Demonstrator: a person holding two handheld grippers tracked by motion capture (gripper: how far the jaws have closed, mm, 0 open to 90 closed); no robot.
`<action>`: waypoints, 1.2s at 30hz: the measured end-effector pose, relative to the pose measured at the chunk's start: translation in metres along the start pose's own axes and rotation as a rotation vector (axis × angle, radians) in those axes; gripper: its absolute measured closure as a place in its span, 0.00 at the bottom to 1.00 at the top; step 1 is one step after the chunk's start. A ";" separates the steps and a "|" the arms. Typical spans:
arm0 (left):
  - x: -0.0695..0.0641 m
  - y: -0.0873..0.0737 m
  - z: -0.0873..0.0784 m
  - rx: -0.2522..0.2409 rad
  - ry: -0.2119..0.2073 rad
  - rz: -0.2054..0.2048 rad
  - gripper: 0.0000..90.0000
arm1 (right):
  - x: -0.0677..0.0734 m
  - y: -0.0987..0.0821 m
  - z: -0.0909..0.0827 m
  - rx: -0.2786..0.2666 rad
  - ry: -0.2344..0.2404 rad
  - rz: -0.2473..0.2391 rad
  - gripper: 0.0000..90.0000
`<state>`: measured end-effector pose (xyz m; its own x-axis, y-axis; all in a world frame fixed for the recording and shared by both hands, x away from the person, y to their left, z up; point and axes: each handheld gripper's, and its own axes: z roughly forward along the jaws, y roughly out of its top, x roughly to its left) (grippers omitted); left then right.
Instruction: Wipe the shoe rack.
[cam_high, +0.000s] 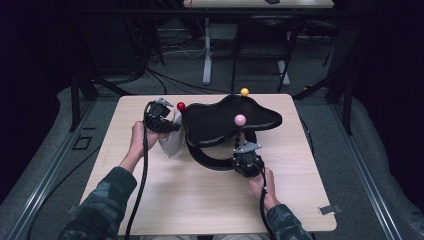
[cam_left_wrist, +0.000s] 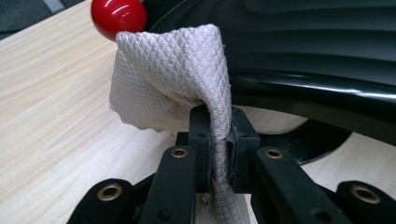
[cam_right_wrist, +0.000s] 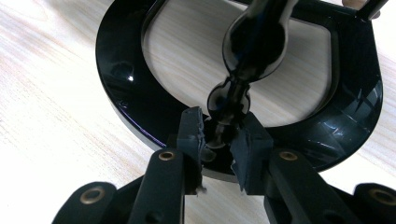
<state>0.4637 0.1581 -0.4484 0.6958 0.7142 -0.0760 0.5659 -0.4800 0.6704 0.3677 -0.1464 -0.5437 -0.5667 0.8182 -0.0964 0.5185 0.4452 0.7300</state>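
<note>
Left hand-held gripper (cam_left_wrist: 218, 154) clamped on grey cloth (cam_left_wrist: 177, 74), right hand-held gripper (cam_right_wrist: 224, 144) clamped on black stand (cam_right_wrist: 252, 46)

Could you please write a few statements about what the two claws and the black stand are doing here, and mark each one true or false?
1. The left claw is clamped on a grey cloth. True.
2. The right claw hangs open above the table, holding nothing. False: it is closed on the black post that rises from the stand's ring base.
3. A red ball sits at the left edge of the black stand, near the cloth. True.
4. The cloth lies flat on the wooden table, away from the stand. False: it is held up against the stand's edge.
5. The stand carries a yellow ball and a pink ball. True.
</note>
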 end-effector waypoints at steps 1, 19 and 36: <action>-0.002 -0.001 -0.002 -0.002 -0.003 0.009 0.92 | 0.000 0.000 0.000 0.000 0.001 0.003 0.82; -0.038 -0.022 -0.032 -0.038 -0.054 0.076 0.92 | 0.000 0.000 0.001 0.001 0.002 0.010 0.82; -0.073 -0.030 -0.064 -0.071 -0.077 0.140 0.92 | 0.004 0.002 0.002 0.005 0.006 0.000 0.82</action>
<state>0.3670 0.1528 -0.4159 0.7991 0.6004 -0.0330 0.4304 -0.5327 0.7287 0.3682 -0.1413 -0.5438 -0.5702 0.8163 -0.0924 0.5218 0.4467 0.7267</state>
